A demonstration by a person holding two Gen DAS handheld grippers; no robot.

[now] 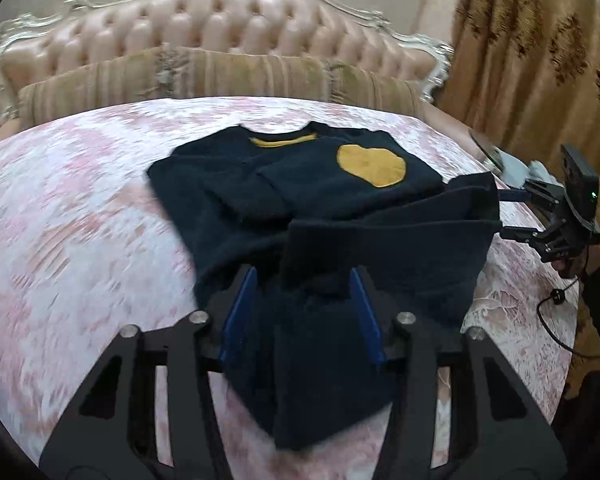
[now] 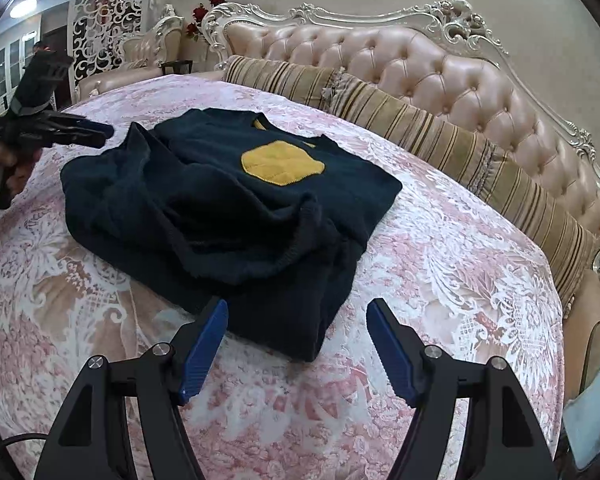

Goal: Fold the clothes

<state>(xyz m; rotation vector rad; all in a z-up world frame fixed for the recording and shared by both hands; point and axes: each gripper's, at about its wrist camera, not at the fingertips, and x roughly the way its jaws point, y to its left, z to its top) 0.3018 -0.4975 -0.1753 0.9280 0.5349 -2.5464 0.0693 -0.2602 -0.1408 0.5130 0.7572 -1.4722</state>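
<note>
So the dark navy knit sweater with the mustard-yellow patch (image 2: 228, 208) is lying in the middle of the round bench with the pink-and-white lace cloth (image 2: 440, 280), partway folded. The collar end faces the tufted pink leather sofa (image 2: 380, 60), the sleeves look tucked in over the body, and the hem end is bunched up in a loose heap near the front edge.

The left gripper (image 1: 304, 304) has a flap of the navy fabric sitting between its blue fingers (image 1: 240, 312). The cloth drapes up and over them, but the view is motion-blurred and I honestly can't tell whether the pads are pinching it or it's just lying there. The jaws are roughly half open.

The right gripper (image 2: 296, 344) is wide open with nothing in it, hovering just off the near corner of the sweater, with only lace cloth between its fingers. From the left camera its fingers sit right at the sweater's right edge.

My read: both grippers are at the hem end because the next fold is bottom-up toward the collar, and you need a corner in each to keep the edge straight. The right one looks set to take its corner. The knit is thick and floppy, so a one-sided lift would just drag it skewed.
</note>
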